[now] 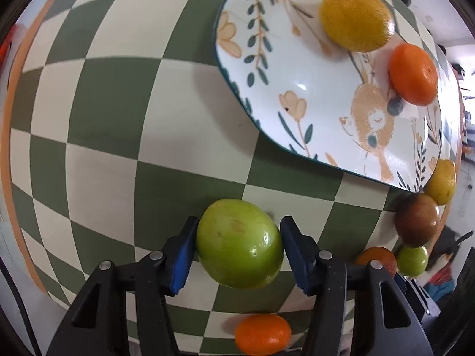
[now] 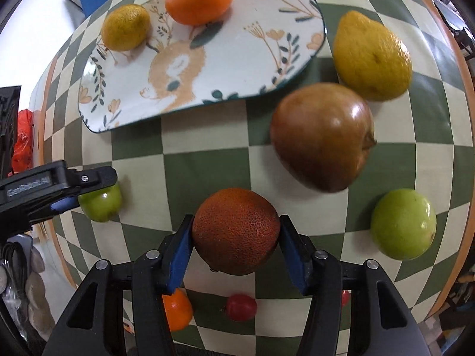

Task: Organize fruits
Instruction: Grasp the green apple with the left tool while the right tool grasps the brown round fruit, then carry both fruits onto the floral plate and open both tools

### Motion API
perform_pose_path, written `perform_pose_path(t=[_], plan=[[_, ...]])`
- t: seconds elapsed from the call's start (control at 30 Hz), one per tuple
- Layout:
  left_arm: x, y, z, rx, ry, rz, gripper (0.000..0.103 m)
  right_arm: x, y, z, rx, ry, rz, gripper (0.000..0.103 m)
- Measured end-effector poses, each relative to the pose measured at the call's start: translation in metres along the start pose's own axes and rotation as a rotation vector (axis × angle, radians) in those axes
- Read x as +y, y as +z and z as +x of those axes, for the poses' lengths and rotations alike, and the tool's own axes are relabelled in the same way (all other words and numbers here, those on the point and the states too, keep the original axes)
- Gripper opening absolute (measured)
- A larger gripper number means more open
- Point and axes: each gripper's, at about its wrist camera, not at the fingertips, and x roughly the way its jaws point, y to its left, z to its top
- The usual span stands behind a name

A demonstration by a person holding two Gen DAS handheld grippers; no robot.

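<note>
My left gripper is shut on a green apple just above the checkered cloth; it also shows in the right wrist view, at the left. My right gripper is shut on a dark orange. The floral plate holds a yellow lemon and an orange tangerine; the plate also shows in the right wrist view. A brown-red pear-shaped fruit, a large lemon and a second green apple lie on the cloth right of the plate.
A small orange lies on the cloth below my left gripper. A small orange and a small red fruit lie under my right gripper. The table's orange edge runs along the left. A red bag sits beyond the edge.
</note>
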Motion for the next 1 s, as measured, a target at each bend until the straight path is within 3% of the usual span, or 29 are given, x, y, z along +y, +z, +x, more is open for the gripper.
perform_pose_path(t=[0.2, 0.33, 0.53, 0.67, 0.83, 1.0], plan=[[-0.024, -0.035, 0.003, -0.029, 0.078, 0.147, 0.053, -0.001, -0.009, 0.009, 0.022, 0.007, -0.006, 0.058], [-0.030, -0.043, 0.012, -0.042, 0.108, 0.160, 0.053, -0.003, -0.009, 0.012, 0.022, 0.016, -0.007, 0.059], [-0.029, -0.041, 0.011, -0.040, 0.091, 0.149, 0.053, -0.015, 0.002, 0.005, 0.020, 0.017, -0.022, 0.059], [-0.034, -0.040, -0.015, -0.069, 0.047, 0.145, 0.053, -0.010, 0.000, 0.000, 0.012, 0.015, -0.043, 0.058], [-0.039, -0.022, -0.076, -0.172, -0.019, 0.150, 0.053, -0.010, 0.010, -0.042, -0.060, 0.093, -0.031, 0.058], [-0.039, 0.032, -0.110, -0.249, 0.012, 0.154, 0.053, -0.007, 0.052, -0.090, -0.167, 0.115, -0.030, 0.058]])
